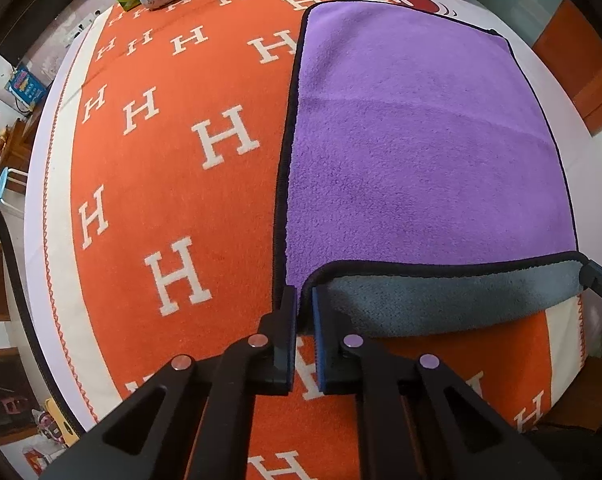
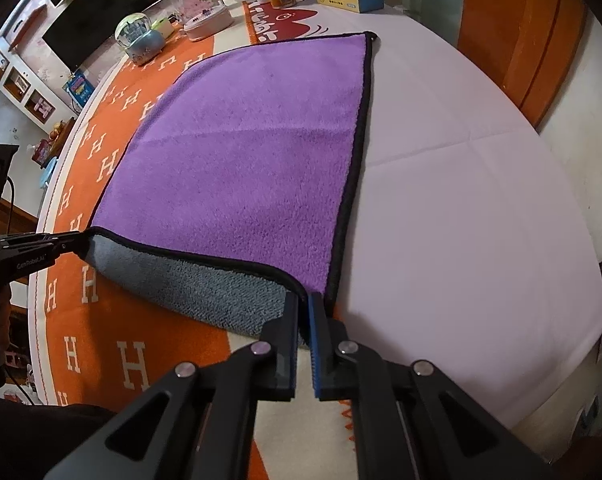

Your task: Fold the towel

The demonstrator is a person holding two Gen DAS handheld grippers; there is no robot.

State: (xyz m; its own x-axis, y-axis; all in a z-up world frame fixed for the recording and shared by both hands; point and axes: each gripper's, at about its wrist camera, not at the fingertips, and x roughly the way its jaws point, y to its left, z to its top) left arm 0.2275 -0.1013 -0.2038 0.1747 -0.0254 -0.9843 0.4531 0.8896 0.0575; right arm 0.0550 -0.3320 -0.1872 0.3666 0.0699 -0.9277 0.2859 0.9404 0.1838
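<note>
Where the left view hides it, left gripper [image 2: 83, 238] on towel [image 2: 241, 152] corner.

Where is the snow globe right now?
The snow globe stands at the table's far left end on the orange H-patterned cloth, beside the domed figurine case, well beyond the purple towel.

The towel [image 1: 421, 152] corner goes between the left gripper [image 1: 304, 300] fingers [image 1: 288, 320], so it is hidden.
</note>
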